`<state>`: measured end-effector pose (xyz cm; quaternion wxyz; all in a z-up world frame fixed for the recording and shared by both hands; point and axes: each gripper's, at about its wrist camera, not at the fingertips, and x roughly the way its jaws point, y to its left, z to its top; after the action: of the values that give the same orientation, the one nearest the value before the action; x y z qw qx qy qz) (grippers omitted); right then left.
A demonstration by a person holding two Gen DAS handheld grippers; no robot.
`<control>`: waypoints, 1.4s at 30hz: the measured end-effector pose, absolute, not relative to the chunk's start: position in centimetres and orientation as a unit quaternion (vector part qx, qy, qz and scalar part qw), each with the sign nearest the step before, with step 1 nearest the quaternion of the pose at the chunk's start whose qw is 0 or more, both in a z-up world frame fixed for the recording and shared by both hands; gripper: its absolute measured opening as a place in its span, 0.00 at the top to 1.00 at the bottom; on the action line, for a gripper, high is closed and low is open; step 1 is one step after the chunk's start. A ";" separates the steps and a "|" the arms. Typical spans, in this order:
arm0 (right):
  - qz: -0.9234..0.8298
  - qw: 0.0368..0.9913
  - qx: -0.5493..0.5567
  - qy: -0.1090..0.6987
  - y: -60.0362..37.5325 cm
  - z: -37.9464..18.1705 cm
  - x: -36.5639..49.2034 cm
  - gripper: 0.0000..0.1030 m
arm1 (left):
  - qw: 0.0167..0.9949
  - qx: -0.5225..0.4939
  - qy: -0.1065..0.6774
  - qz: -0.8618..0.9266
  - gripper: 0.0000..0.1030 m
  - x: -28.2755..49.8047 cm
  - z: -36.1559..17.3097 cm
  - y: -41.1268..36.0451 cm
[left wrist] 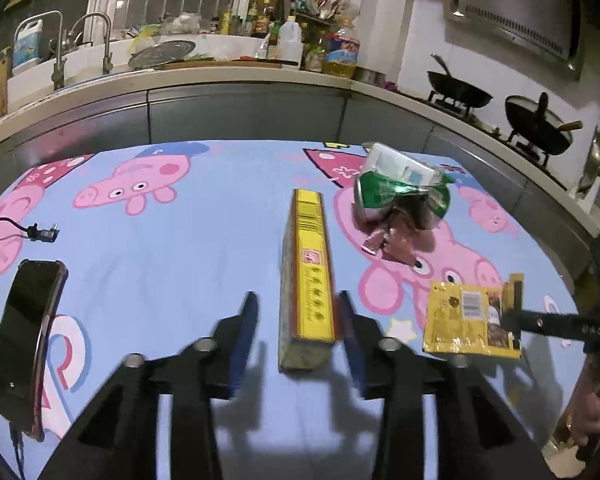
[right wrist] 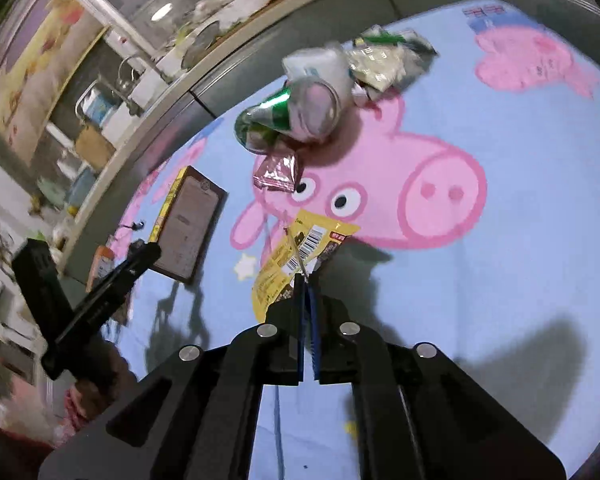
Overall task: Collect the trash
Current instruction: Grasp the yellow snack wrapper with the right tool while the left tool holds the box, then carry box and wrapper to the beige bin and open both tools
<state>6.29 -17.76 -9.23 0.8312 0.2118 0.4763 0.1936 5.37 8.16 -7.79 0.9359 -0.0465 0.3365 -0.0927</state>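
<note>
A long yellow box (left wrist: 306,264) stands on its narrow side on the blue cartoon-pig tablecloth (left wrist: 180,264). My left gripper (left wrist: 297,296) straddles its near end; the right pad sits at the box, the left pad (left wrist: 246,320) stands clear, so the jaws are open. My right gripper (right wrist: 305,280) is shut on a corner of a flat yellow snack wrapper (right wrist: 300,248), which the left wrist view also shows (left wrist: 460,320). Beyond lie a crushed green can (left wrist: 400,200), a white pack (left wrist: 396,164) and a small pink wrapper (left wrist: 388,244).
A dark phone (left wrist: 24,340) and a cable plug (left wrist: 40,232) lie at the cloth's left. More crumpled wrappers (right wrist: 388,60) sit behind the can. A kitchen counter (left wrist: 220,80) with sink, bottles and woks (left wrist: 460,92) runs behind the table. A hand (left wrist: 588,420) shows at lower right.
</note>
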 end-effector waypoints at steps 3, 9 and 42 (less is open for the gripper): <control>0.205 0.821 0.224 0.483 -17.6 -9.9 6.7 0.89 | 0.935 -0.035 0.342 -0.087 0.55 6.1 -7.9 7.7; 0.229 0.805 0.234 0.494 -16.3 -10.8 7.1 0.74 | 0.927 -0.024 0.364 -0.092 0.76 7.1 -9.0 7.0; -0.072 0.941 0.185 0.274 -42.4 -4.3 -0.3 0.99 | 0.832 0.099 0.333 -0.433 0.78 8.6 -1.4 -28.0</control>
<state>-0.30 -42.39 -4.27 0.9410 0.1849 0.2740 -0.0723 8.64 -28.00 -1.41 0.8319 0.0993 0.3331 -0.4326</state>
